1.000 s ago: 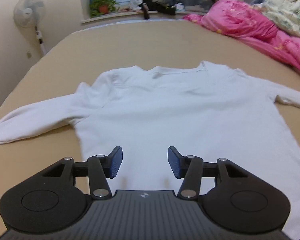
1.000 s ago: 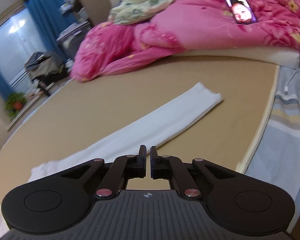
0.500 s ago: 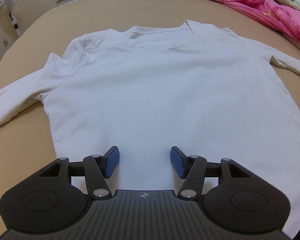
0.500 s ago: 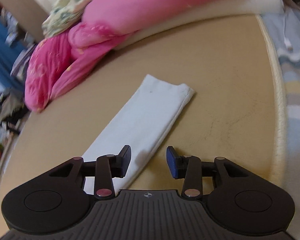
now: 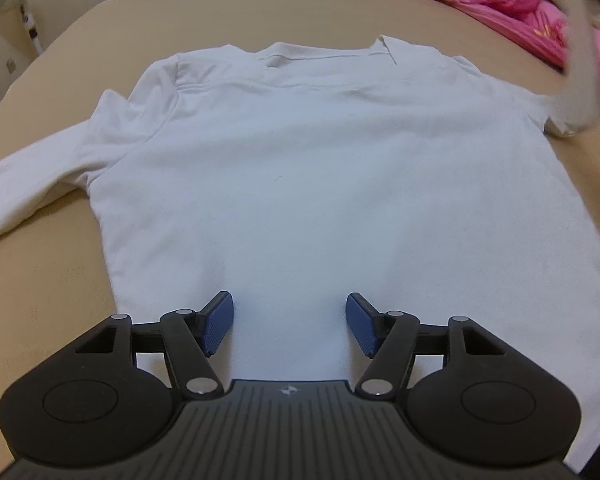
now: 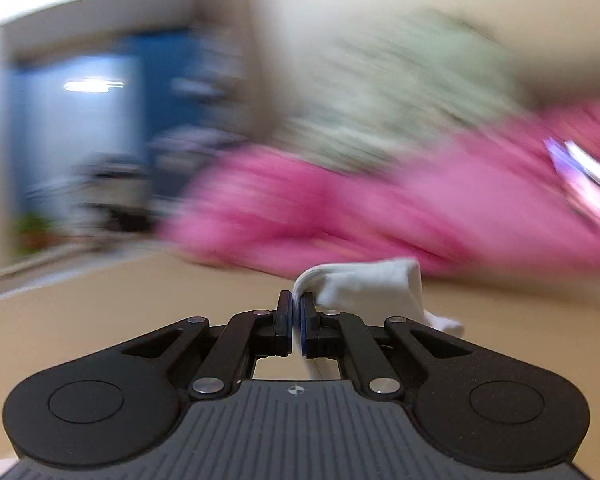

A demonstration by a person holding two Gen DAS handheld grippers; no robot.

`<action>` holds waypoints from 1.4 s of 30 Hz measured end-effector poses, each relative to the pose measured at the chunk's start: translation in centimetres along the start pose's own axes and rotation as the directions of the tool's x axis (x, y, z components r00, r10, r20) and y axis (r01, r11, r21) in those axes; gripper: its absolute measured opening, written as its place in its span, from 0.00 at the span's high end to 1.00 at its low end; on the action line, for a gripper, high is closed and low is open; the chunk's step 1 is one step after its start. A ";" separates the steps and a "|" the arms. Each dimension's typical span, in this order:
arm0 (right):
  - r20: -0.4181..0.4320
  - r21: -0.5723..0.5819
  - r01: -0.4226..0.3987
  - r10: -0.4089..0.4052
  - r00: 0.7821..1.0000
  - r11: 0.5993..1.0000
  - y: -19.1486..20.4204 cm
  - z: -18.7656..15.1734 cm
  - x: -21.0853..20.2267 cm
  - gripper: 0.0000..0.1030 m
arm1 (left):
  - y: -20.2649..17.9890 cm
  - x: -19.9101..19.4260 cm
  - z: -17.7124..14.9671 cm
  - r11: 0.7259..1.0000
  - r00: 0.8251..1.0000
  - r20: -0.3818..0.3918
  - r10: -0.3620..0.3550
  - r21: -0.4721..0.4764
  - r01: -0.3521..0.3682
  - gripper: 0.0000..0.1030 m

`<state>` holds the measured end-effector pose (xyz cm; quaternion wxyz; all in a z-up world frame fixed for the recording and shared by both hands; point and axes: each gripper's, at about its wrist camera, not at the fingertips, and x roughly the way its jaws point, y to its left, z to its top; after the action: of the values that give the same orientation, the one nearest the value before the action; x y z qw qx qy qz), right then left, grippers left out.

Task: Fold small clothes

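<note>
Done: right gripper jaws clamped sleeve cuff, lifted.
Left: left gripper jaws just widened, empty; shirt body unfolded.

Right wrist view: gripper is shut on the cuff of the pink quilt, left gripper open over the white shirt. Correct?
Not quite. In the right wrist view the right gripper is shut on the white long-sleeved shirt's sleeve cuff, not the pink quilt. The left gripper is open over the shirt.

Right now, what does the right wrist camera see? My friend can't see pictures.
The right gripper has its black jaws pinched shut on the cuff of a white cloth sleeve, lifted above the tan bed. Behind it, a pink quilt and blue curtain are blurred.
</note>
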<state>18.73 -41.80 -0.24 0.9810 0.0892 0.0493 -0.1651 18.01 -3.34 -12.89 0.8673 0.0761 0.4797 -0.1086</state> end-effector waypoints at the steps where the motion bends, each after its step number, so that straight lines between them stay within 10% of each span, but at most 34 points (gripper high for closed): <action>1: 0.008 -0.017 -0.109 0.109 0.994 0.994 4.3 0.2 -0.8 0.97 | 0.6 -0.3 0.2 1.000 1.000 0.004 0.000 -0.025 0.001 0.34; 5: -0.115 0.003 -0.503 0.500 0.858 0.864 20.0 -3.4 -4.4 0.96 | 6.5 -2.5 1.6 0.951 0.982 0.073 0.172 -0.272 -0.146 0.50; 7: -0.278 0.053 -0.627 0.614 0.738 0.777 25.8 -7.9 -5.7 0.80 | 10.6 -3.6 1.9 0.876 0.954 0.063 0.292 -0.419 -0.240 0.57; 9: -0.540 0.141 -0.683 0.634 0.553 0.716 29.5 -13.7 -5.6 0.72 | 13.8 -4.4 2.0 0.817 0.942 0.047 0.332 -0.512 -0.263 0.61; 11: -0.669 0.148 -0.648 0.558 0.490 0.747 29.8 -17.1 -6.2 0.72 | 15.9 -4.8 2.4 0.801 0.951 0.057 0.303 -0.555 -0.222 0.61; 14: -0.675 0.153 -0.617 0.538 0.505 0.772 25.8 -16.6 -7.3 0.71 | 16.9 -4.6 3.5 0.817 0.973 0.101 0.210 -0.564 -0.118 0.61; 21: -0.645 0.111 -0.441 0.402 0.650 0.891 11.9 -10.6 -5.9 0.60 | 18.5 0.0 7.6 0.771 0.975 0.206 -0.082 -0.607 0.193 0.61; 25: -0.659 0.249 -0.297 0.386 0.645 0.922 5.4 -11.1 -3.6 0.55 | 19.7 4.8 8.6 0.726 0.977 0.160 -0.144 -0.654 0.214 0.59; 29: -0.690 0.434 -0.101 0.403 0.601 0.895 2.4 -14.8 -1.6 0.53 | 20.8 8.0 8.6 0.702 0.985 0.125 -0.122 -0.690 0.175 0.59; 33: -0.632 0.538 -0.017 0.417 0.653 0.843 1.8 -15.1 0.3 0.53 | 20.0 8.6 9.2 0.751 0.984 0.157 -0.088 -0.639 0.169 0.62; 35: -0.631 0.537 0.017 0.388 0.672 0.843 1.6 -15.1 0.9 0.54 | 19.2 8.7 9.6 0.799 0.988 0.152 -0.038 -0.589 0.121 0.91; 37: -0.628 0.583 0.078 0.387 0.675 0.809 0.8 -15.7 1.5 0.85 | 18.4 7.8 10.1 0.831 0.986 0.164 -0.001 -0.549 0.093 0.95; 42: -0.552 0.613 0.104 0.329 0.766 0.784 -0.8 -13.5 0.9 0.96 | 16.7 0.1 10.0 0.823 0.965 0.263 0.004 -0.548 0.146 0.95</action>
<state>18.45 -40.23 -13.70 0.8310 0.4539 0.3139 -0.0692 30.59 10.38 -7.19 0.9003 -0.2155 0.3782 -0.0037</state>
